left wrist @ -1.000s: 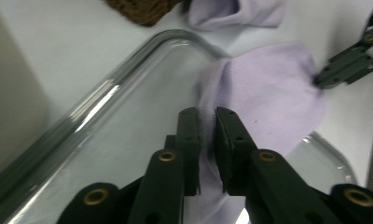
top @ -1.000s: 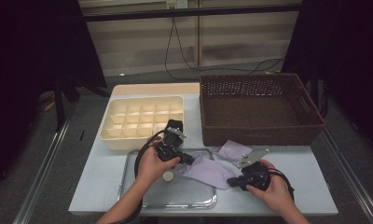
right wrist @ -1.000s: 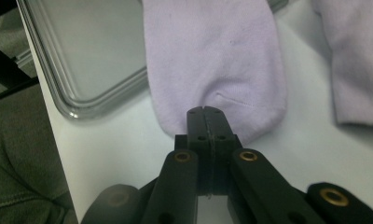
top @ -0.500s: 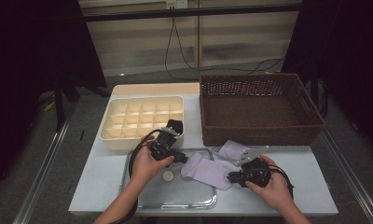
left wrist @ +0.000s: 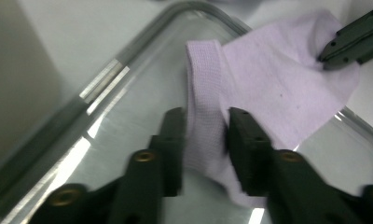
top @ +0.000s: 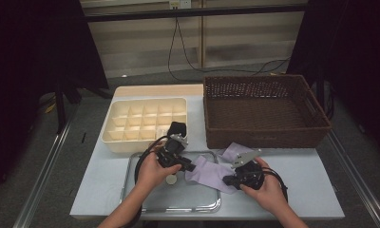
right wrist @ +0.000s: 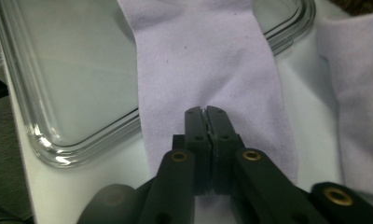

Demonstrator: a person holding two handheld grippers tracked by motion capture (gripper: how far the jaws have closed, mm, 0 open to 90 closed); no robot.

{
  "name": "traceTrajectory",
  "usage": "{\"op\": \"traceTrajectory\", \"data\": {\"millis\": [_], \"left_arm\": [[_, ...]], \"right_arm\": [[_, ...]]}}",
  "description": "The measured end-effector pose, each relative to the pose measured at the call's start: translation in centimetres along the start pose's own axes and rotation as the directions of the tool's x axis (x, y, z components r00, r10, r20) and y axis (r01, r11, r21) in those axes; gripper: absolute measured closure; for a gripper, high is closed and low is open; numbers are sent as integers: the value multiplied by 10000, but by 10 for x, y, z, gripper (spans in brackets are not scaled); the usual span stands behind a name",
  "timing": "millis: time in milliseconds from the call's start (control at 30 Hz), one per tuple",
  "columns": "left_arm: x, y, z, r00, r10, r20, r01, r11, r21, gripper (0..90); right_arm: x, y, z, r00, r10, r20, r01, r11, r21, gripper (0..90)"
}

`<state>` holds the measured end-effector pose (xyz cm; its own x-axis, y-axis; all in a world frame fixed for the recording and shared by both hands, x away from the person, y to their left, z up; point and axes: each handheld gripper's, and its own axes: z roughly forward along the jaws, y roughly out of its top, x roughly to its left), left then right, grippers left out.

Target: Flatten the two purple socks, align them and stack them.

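Lilac sock (left wrist: 268,88), across tray rim (right wrist: 82,144): your right gripper (right wrist: 207,111) is pinching it shut; your left gripper's (left wrist: 205,140) jaws, just widening, are straddling its cuff.

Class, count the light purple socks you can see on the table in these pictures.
2. One sock lies across the right rim of the metal tray, between the two grippers. The other sock lies on the table before the brown basket, partly hidden; more may be hidden.
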<state>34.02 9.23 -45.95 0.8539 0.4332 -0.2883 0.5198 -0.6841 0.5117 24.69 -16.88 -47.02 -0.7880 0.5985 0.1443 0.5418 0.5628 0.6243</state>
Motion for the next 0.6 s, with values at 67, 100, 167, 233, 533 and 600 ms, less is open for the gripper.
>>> {"op": "traceTrajectory", "data": {"millis": [67,100,167,233,533,600], "left_arm": [[-5,0,0,10000,47,-25,-46,9996,274,801],[-8,0,1,10000,-70,11,69,9993,374,818],[-11,0,-1,9998,39,188,-49,9985,546,823],[-14,-1,0,9990,-87,437,64,9986,517,824],[-12,-6,-8,9991,205,371,-208,9997,84,622],[-9,-8,-10,9991,217,371,-215,9997,-84,585]], "right_arm": [[-2,-2,0,10000,-51,-62,50,10000,-71,900],[-2,-2,-1,9998,-7,-191,6,10000,-70,900],[-2,-3,-5,9997,42,-237,-38,9999,167,900],[-3,-5,-8,9995,-50,-302,59,9995,300,900],[-21,-4,-29,9994,337,97,-332,9980,-539,704],[-30,-4,-35,9957,766,520,-725,9944,-772,658]]}}
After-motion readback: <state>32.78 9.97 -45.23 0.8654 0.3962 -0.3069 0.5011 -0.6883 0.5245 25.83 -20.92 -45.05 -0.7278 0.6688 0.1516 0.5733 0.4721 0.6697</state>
